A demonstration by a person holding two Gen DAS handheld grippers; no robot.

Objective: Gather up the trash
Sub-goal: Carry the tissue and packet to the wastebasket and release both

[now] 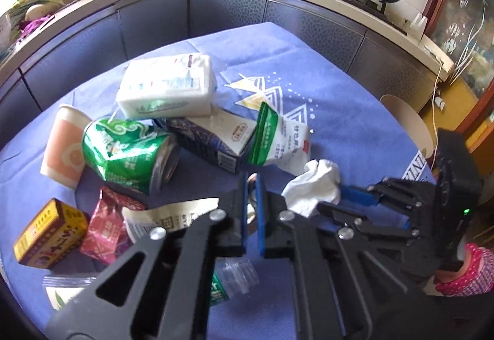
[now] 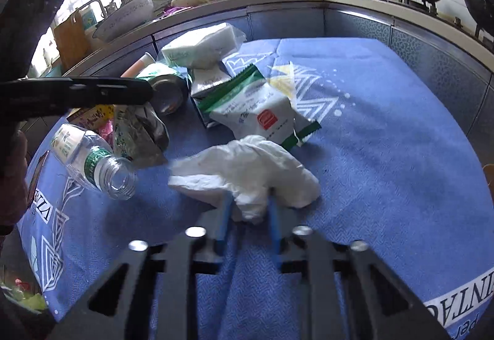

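Left tongs (image 1: pixel 253 216): nearest the left lens, their blue pads stood almost together; something pale showed in the slit between them, too hidden to name, so the tongs read as closed, and whether they held anything could not be told.
Clear bottle (image 1: pixel 234 275): lay under the left tongs with its open neck poking out below the pads; in the right view it lay (image 2: pixel 92 161) left of the right tongs on the cloth.
Right tongs (image 2: pixel 248 216): closed on a fold at the near edge of the crumpled white tissue (image 2: pixel 247 170), the blue pads pressing a pinch of it between them.
Tissue, left view: sat (image 1: pixel 311 185) just right of the left tongs, with the right tongs (image 1: pixel 336 196) reaching into it from the right.
Counter (image 2: pixel 386 139): covered in a blue patterned cloth, bare to the right of the tissue.
Other trash beyond the tongs: a dented green can (image 1: pixel 129 151), a green-and-white packet (image 1: pixel 278 136), a dark carton (image 1: pixel 213 136), a white tissue pack (image 1: pixel 166 87), a pink paper cup (image 1: pixel 63 145), a yellow box (image 1: pixel 49 235) and a red wrapper (image 1: pixel 108 225), heaped close together.
Risk, tissue: only a thin fold appeared pinched, so it could tear or slip free on lifting.
Risk, bottle: round and lying loose, it would likely roll if the left tongs nudged it.
Risk, crowding: both tongs worked close together and could knock each other.
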